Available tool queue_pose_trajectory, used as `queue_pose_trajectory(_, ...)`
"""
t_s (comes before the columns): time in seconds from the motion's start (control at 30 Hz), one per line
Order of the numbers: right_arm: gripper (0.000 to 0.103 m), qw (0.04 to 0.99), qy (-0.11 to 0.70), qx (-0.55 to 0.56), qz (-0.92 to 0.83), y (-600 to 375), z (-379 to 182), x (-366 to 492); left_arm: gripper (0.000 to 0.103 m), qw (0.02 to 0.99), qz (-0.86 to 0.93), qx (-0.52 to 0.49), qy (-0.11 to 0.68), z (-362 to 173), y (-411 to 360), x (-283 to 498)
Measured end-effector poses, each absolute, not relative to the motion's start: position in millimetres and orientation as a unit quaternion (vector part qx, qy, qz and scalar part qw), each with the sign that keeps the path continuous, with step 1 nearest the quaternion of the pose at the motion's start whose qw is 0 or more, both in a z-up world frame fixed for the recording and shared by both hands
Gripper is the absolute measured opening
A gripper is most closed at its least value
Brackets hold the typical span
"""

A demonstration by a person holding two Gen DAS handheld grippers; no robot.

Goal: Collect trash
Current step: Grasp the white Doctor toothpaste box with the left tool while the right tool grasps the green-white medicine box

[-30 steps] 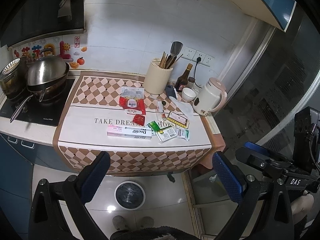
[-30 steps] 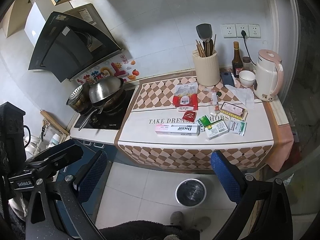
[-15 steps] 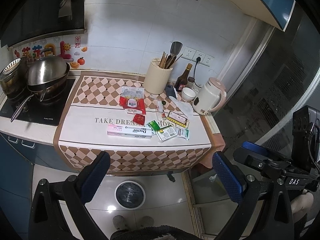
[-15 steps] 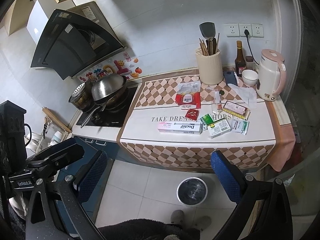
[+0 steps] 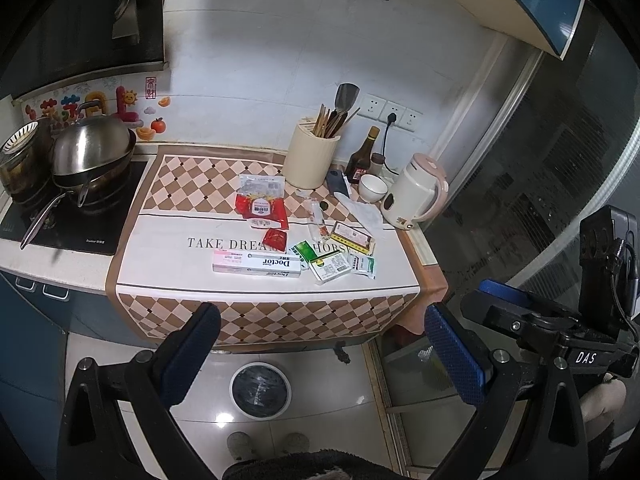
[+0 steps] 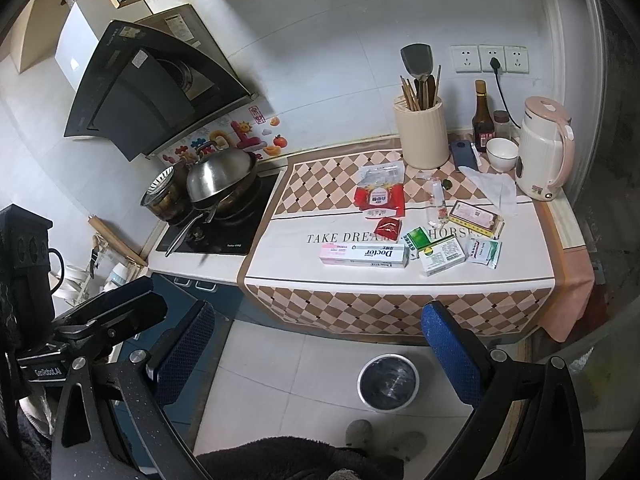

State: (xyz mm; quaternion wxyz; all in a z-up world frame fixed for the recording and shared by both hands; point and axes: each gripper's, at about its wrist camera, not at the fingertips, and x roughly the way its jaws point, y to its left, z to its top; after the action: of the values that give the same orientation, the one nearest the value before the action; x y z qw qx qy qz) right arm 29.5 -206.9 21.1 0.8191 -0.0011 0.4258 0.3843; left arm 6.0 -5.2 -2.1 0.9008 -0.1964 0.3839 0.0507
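Note:
Trash lies on the checked cloth of the counter (image 5: 160, 256): a long Doctor toothpaste box (image 5: 256, 264) (image 6: 364, 255), a red snack bag (image 5: 262, 208) (image 6: 380, 198), a small red packet (image 5: 275, 238), a green-and-white box (image 5: 332, 267) (image 6: 442, 255), a green sachet (image 5: 362, 266) and a crumpled tissue (image 5: 362, 214). A round bin (image 5: 260, 390) (image 6: 387, 381) stands on the floor below the counter's front edge. My left gripper (image 5: 320, 344) and my right gripper (image 6: 318, 344) both hang open and empty, well short of the counter and above the floor.
A wok and pot (image 5: 88, 156) sit on the hob at the left. At the back stand a utensil holder (image 5: 310, 160), a dark bottle (image 5: 362, 158), a white bowl (image 5: 372, 188) and a kettle (image 5: 414, 196). Glass door (image 5: 540, 180) on the right. A person's feet (image 6: 384, 436) by the bin.
The right wrist view has drifted slightly toward the counter. Nothing on the counter has moved, and both grippers stay open.

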Motion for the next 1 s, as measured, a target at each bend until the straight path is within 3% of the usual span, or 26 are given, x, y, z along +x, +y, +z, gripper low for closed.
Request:
queue_pose_trajectory(0.13,0.103,0.820,0.425,0.002,0.383,-207,22,31,0.103,0.903,0.067,-0.180,0.384,4,-4,14)
queue_pose_trajectory(0.23,0.103,0.841,0.414,0.005,0.347,-207,21,36,0.103,0.911,0.147,-0.105,0.372,0,-2,30)
queue_pose_trajectory(0.4,0.103,0.877,0.406,-0.018,0.256,-198,1,59,0.103,0.901,0.196,-0.028,0.387,-37,21,86)
queue_pose_trajectory(0.63,0.103,0.855,0.492,0.000,0.166,-190,-92,161,0.103,0.851,0.146,0.070,0.499,-148,47,187)
queue_pose_trajectory(0.9,0.103,0.792,0.598,0.007,0.127,-181,-223,282,0.102,0.718,0.033,0.312,0.621,-301,20,289)
queue_pose_trajectory(1.0,0.103,0.771,0.624,0.010,0.128,-179,-259,321,0.102,0.676,-0.015,0.349,0.649,-341,15,316)
